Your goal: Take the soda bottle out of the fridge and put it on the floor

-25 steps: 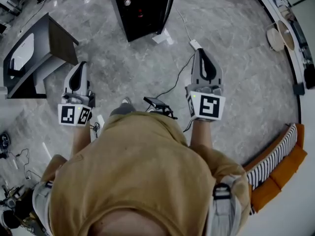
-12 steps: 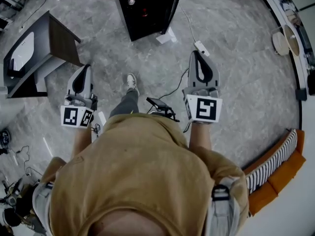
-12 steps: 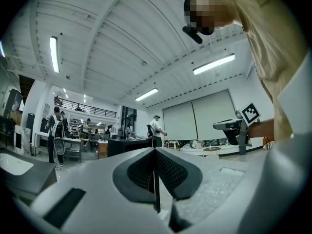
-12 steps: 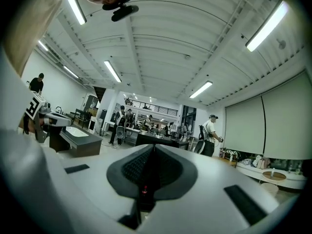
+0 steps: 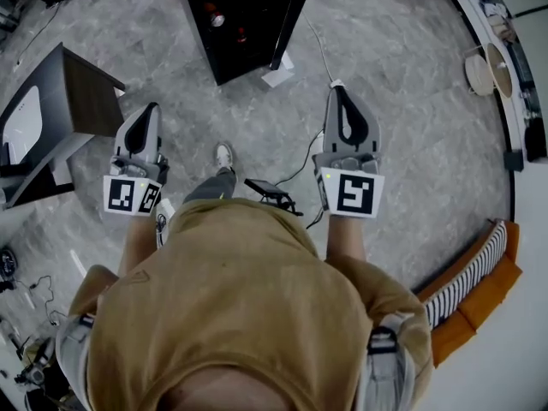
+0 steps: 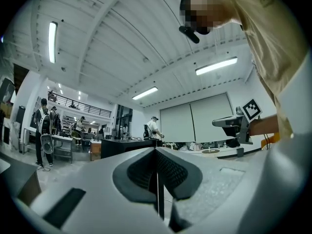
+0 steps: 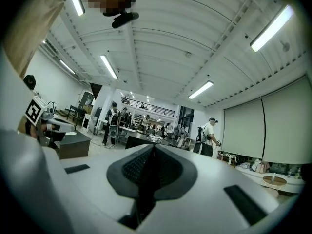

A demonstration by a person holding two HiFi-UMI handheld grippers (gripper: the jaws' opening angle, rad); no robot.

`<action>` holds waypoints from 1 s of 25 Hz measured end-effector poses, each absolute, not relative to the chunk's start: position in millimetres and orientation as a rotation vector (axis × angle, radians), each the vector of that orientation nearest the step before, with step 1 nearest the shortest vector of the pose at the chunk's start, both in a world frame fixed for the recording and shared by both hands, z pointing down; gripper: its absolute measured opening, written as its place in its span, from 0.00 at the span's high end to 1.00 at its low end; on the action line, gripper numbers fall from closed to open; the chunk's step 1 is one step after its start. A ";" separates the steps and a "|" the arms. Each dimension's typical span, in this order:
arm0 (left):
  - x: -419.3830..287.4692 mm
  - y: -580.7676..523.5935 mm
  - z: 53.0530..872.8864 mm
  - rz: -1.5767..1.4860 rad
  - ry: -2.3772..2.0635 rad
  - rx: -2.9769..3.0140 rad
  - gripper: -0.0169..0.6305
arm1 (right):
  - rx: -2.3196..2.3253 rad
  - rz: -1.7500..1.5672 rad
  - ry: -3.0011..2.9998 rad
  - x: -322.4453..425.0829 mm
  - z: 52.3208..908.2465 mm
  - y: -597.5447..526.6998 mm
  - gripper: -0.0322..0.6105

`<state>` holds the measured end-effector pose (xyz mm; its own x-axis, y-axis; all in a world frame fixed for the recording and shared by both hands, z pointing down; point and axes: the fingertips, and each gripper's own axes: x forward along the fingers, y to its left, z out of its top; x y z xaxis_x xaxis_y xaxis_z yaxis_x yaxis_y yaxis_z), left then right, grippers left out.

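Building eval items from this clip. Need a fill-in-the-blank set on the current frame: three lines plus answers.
1. The left gripper and the right gripper both have their jaws ___, with nothing between them.
2. Neither gripper touches the ___ fridge that stands ahead of the person.
3. A red-capped bottle shows inside the ___.

Missing words: shut; black; fridge.

Left tongs [image 5: 151,110] closed, right tongs [image 5: 337,91] closed, both level, empty
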<state>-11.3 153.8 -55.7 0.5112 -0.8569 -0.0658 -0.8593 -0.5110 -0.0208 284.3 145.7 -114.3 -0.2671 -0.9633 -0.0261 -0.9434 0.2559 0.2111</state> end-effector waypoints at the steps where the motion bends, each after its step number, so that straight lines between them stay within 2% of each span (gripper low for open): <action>1: -12.2 141.3 -54.8 0.058 1.517 -2.677 0.98 | 1.830 -0.294 -2.410 278.8 -117.4 132.4 0.95; 6: -12.7 90.6 -51.4 0.024 1.456 -2.685 0.98 | 1.802 -0.302 -2.414 253.6 -118.3 82.8 0.95; 15: -10.3 18.8 -28.6 -0.019 1.364 -2.820 0.98 | 1.811 -0.217 -2.289 255.3 -102.9 20.6 0.95; 25: -25.0 -36.2 -8.1 -0.103 1.211 -2.837 0.98 | 1.836 -0.246 -2.301 204.0 -107.5 -23.3 0.95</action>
<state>-25.0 -36.2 -8.1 0.6901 -0.7226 0.0393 -0.7189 -0.6908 -0.0772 204.0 -23.3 -107.5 -0.2165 -0.9753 0.0430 -0.9442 0.2204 0.2448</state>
